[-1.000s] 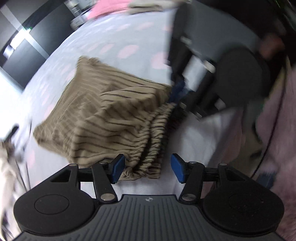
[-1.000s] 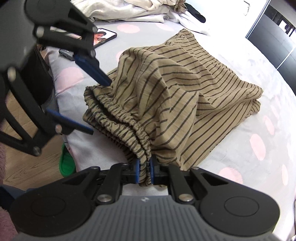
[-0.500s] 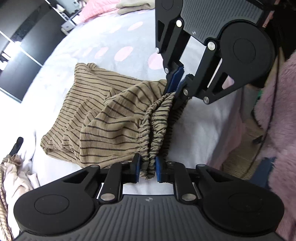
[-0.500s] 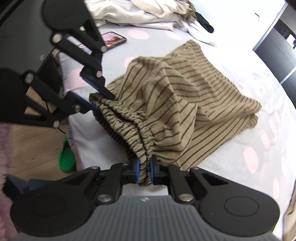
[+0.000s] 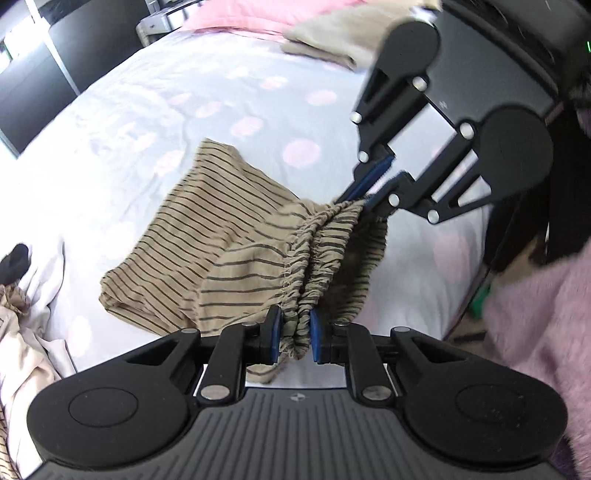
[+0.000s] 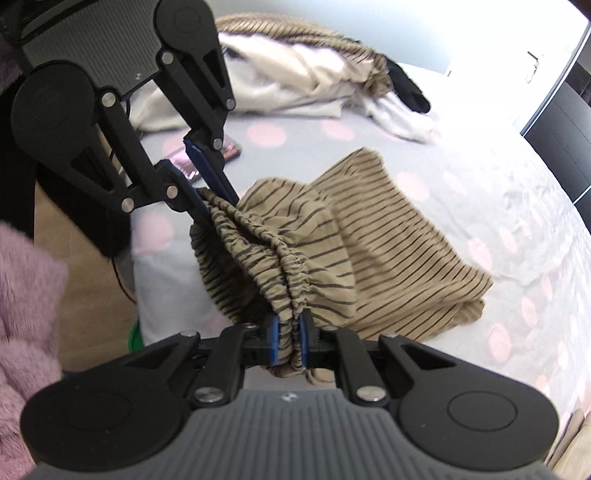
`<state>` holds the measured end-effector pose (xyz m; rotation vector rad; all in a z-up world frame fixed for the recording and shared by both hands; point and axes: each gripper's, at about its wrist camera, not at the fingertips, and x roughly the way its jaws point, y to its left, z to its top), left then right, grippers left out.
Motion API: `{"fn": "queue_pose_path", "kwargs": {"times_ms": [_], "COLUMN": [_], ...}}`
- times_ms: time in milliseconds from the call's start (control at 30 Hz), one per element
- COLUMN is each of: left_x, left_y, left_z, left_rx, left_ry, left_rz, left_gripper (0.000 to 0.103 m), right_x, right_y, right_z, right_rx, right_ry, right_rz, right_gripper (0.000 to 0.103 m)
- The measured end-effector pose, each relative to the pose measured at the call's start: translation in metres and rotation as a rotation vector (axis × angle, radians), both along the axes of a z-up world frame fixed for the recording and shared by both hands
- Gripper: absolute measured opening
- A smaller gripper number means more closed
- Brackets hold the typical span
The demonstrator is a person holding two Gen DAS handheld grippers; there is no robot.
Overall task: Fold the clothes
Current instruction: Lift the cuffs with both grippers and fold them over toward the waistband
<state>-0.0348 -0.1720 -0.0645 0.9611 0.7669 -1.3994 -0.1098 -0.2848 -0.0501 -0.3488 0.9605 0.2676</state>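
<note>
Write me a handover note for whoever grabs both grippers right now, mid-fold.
Left gripper: shut on the elastic waistband of the striped garment.
Right gripper: shut on the same waistband, at its other end.
Garment: waistband raised between the grippers, far end resting on the dotted bedsheet.
Done: both ends of the waistband gripped.
Left: lay it flat, fold. Other clothes lie heaped at the sheet's far side.

a pale bedsheet with pink dots (image 5: 236, 92) covered the bed. a phone (image 6: 207, 158) lay near its edge. a pink pillow (image 5: 258, 18) sat at the far end. a fuzzy pink rug (image 6: 26, 314) and a green object (image 6: 133, 338) lay on the wooden floor (image 6: 85, 302).
</note>
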Motion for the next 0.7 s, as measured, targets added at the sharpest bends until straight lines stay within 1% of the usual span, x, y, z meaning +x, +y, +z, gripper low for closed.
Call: {"fn": "queue_pose_path", "kwargs": {"times_ms": [133, 233, 300, 400, 467, 600, 700], "left_x": [0.047, 0.081, 0.104, 0.140, 0.162, 0.200, 0.227], "left_y": [-0.027, -0.050, -0.066, -0.090, -0.107, -0.133, -0.144], "left_z": [0.017, 0.020, 0.016, 0.002, -0.013, -0.049, -0.078], "left_rx": [-0.024, -0.032, -0.020, -0.002, 0.008, 0.031, 0.038], "left_ry": [0.058, 0.089, 0.114, 0.127, 0.140, 0.183, 0.205], "left_rz": [0.071, 0.127, 0.163, 0.196, 0.216, 0.253, 0.291], "left_gripper": [0.013, 0.013, 0.013, 0.013, 0.013, 0.013, 0.014], "right_x": [0.034, 0.065, 0.089, 0.123, 0.145, 0.186, 0.210], "right_y": [-0.028, -0.047, -0.062, -0.086, -0.100, -0.121, -0.137], "right_z": [0.015, 0.020, 0.019, 0.009, -0.001, -0.030, -0.053], "right_rx": [0.035, 0.031, 0.054, 0.099, 0.113, 0.107, 0.132], "right_ry": [-0.027, -0.051, -0.045, -0.015, 0.008, 0.054, 0.087], "right_rz": [-0.052, -0.090, -0.123, -0.166, -0.181, -0.199, -0.226], "right_gripper": [0.012, 0.012, 0.012, 0.012, 0.012, 0.012, 0.012]}}
